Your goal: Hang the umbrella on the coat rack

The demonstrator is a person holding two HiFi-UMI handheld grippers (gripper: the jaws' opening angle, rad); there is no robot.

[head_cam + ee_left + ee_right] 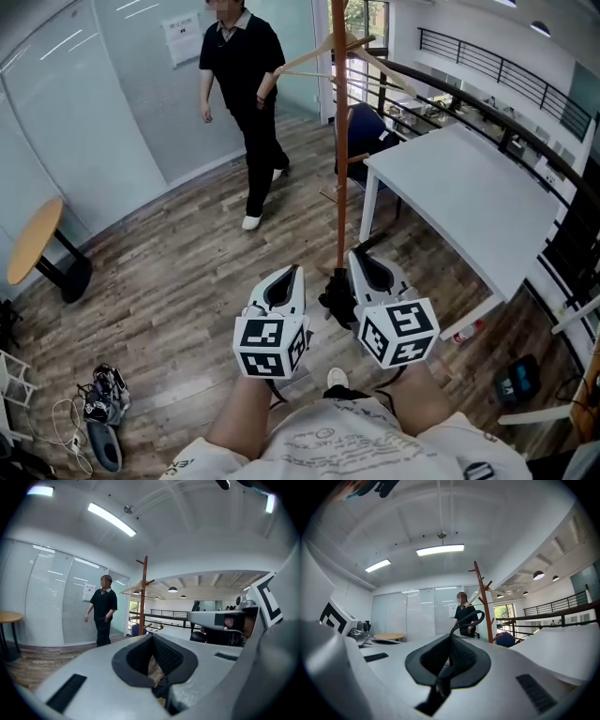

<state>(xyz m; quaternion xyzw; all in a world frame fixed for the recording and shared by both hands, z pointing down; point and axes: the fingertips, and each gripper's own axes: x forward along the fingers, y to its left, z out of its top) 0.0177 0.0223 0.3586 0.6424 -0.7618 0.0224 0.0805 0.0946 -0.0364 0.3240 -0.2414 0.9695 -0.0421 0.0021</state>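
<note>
The black umbrella hangs between my two grippers, just in front of the foot of the coat rack. My right gripper is shut on it. In the right gripper view its curved black handle rises beyond the closed jaws. My left gripper is held beside it on the left, a little apart from the umbrella, and looks shut with nothing in it. The coat rack is a tall brown wooden pole with pegs and hangers at its top, straight ahead.
A person in black walks on the wooden floor behind the rack. A white table stands at the right, a blue chair behind it. A round wooden table is at the left. Shoes and cables lie at the lower left.
</note>
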